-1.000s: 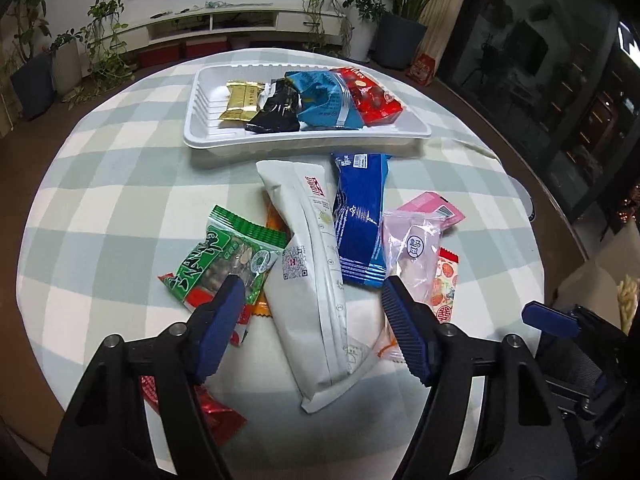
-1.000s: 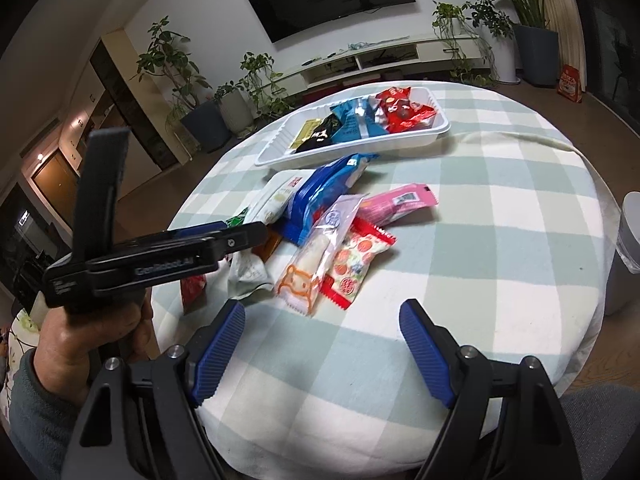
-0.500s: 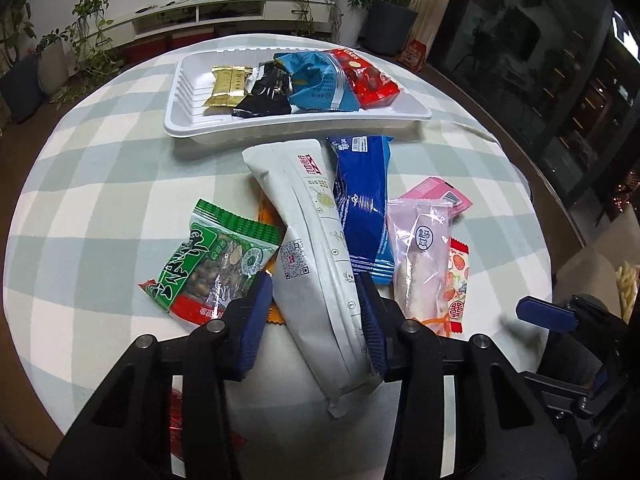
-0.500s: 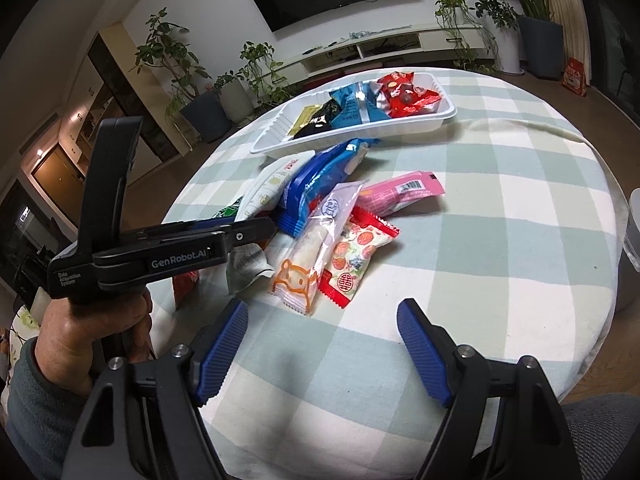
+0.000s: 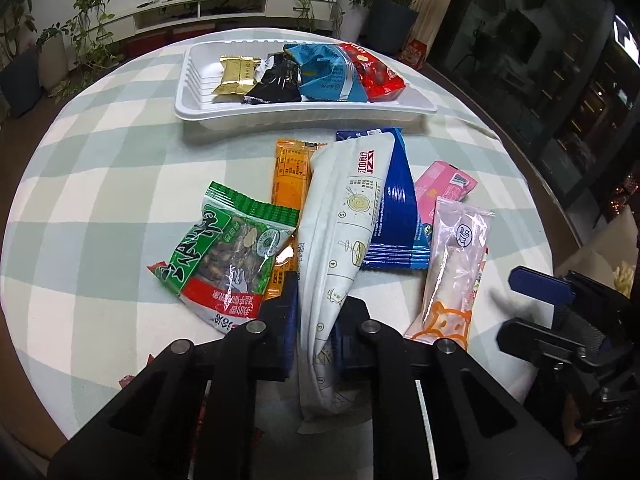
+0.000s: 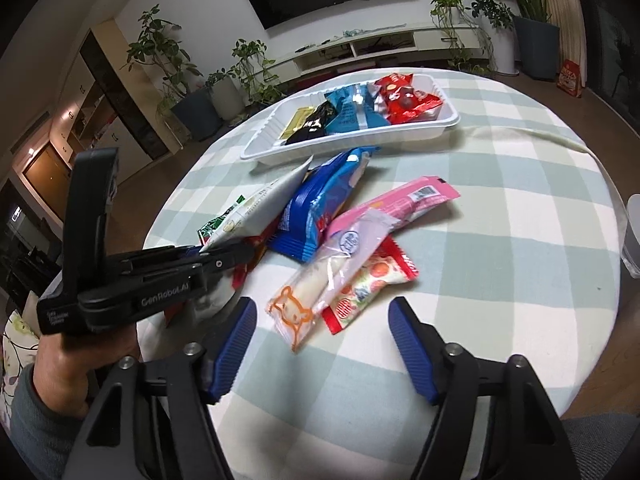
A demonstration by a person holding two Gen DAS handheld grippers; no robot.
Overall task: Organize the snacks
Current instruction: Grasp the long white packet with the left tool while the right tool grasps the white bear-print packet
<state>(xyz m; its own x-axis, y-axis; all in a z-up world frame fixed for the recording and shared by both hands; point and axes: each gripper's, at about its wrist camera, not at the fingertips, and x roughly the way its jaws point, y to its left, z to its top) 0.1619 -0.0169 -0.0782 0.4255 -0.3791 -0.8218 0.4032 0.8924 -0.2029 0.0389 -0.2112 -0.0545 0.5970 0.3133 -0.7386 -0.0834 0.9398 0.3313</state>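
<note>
My left gripper (image 5: 316,320) is shut on the near end of a long white snack bag (image 5: 344,216), whose far end is lifted off the table; the gripper also shows in the right wrist view (image 6: 224,256). A white tray (image 5: 304,114) at the back holds gold, black, blue and red packets. On the cloth lie a green nut pack (image 5: 228,252), an orange bar (image 5: 288,184), a blue bag (image 5: 396,216), a pink pack (image 5: 440,188) and a clear bear-print pack (image 5: 456,272). My right gripper (image 6: 320,344) is open and empty, just short of the bear-print pack (image 6: 320,280).
The round table has a green-and-white checked cloth (image 5: 100,184). A red-and-white strawberry pack (image 6: 368,284) lies under the bear-print pack. A pale container (image 6: 632,236) stands at the table's right edge. Potted plants and a TV shelf stand beyond.
My left gripper has closed around the white bag's near end and tilted it up; the orange bar beneath now shows. My right gripper has moved slightly closer to the snacks, still open.
</note>
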